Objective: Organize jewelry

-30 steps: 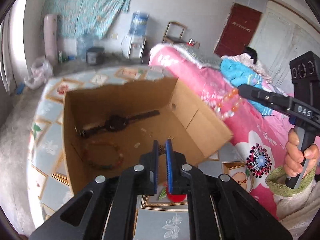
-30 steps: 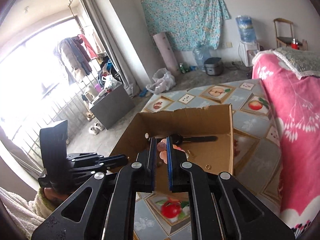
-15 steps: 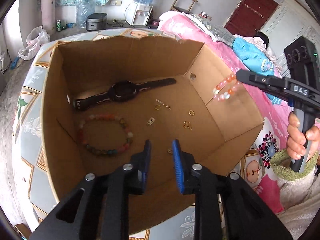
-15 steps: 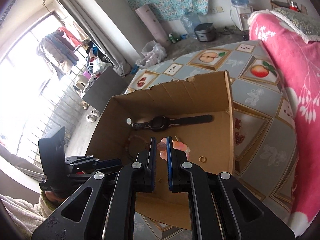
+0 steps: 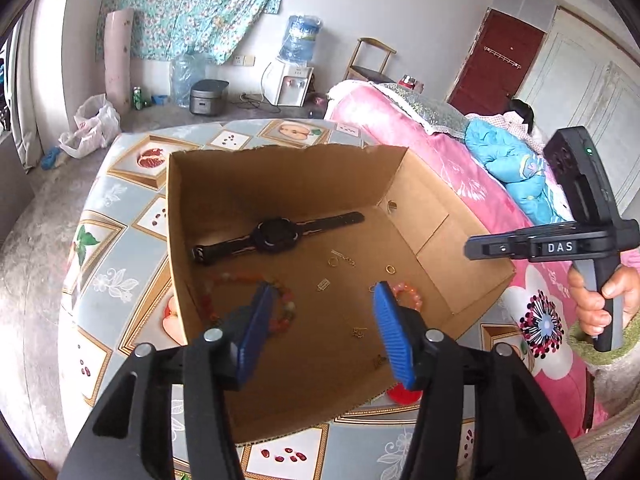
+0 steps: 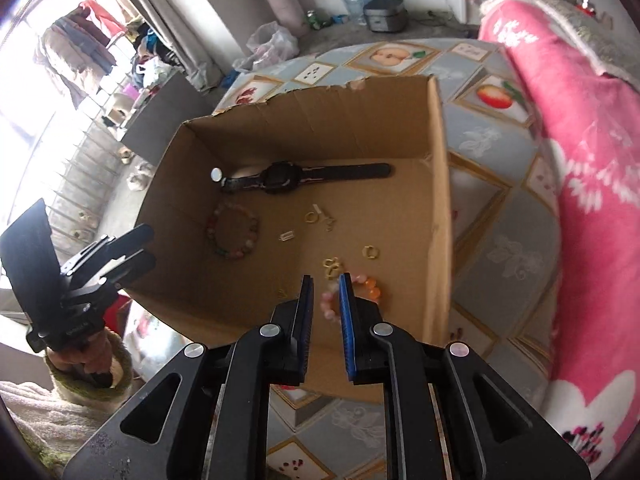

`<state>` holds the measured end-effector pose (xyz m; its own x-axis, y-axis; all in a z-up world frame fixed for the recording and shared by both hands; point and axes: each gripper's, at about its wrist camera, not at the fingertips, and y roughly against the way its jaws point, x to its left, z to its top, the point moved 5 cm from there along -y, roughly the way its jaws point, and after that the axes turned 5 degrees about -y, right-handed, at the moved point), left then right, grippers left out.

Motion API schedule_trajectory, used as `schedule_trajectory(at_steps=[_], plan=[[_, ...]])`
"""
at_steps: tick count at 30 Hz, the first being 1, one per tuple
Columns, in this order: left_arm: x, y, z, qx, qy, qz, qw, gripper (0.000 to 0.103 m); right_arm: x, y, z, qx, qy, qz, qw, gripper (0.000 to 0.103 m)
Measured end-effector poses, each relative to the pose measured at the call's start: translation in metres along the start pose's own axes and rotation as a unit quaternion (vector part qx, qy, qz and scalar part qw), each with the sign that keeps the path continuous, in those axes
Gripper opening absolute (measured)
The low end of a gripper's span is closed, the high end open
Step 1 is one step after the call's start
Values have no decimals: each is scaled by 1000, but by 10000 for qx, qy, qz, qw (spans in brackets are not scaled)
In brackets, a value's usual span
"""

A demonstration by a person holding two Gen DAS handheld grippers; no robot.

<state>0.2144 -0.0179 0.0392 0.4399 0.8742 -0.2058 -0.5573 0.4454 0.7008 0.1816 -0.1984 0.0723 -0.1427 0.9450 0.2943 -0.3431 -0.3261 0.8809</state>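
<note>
**Now releasing: a pink bead bracelet goes into the cardboard box**

Presently the right gripper points steeply down into the cardboard box. Its jaws have just been opening, and the pink-and-orange bracelet shows partly between and behind them, low on the box floor near the right wall; whether the pads still touch the beads cannot be told. The step in hand reads as the drop-off of this bracelet. The left gripper hovers above the near part of the box floor; its jaws have just been opening too, and nothing is between them.

Already on the box floor lie a black watch along the far wall, a multicoloured bead bracelet toward the left wall, and several small gold rings and clasps scattered in the middle. The box stands on a table with a fruit-patterned cloth, beside a pink blanket.

The next move probably calls for the right jaws to part fully and lift clear without snagging beads.
</note>
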Motion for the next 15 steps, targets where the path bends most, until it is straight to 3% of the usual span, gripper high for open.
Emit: schedule_trajectory(at_steps=[3, 5, 11, 15], plan=[[-6, 5, -1, -76, -126, 118, 9998, 59, -4, 18, -10, -295, -142, -116, 9994, 14], [-11, 10, 0, -160, -237, 255, 9993, 70, -4, 30, -16, -546, -208, -155, 9982, 18], [-20, 25, 0, -552, -382, 761, 9948, 98, 17, 47, -31, -1350, -80, -495, 9896, 51], [-23, 40, 0, -741, -239, 1004, 9919, 97, 33, 53, -42, -1735, -50, -581, 9831, 72]])
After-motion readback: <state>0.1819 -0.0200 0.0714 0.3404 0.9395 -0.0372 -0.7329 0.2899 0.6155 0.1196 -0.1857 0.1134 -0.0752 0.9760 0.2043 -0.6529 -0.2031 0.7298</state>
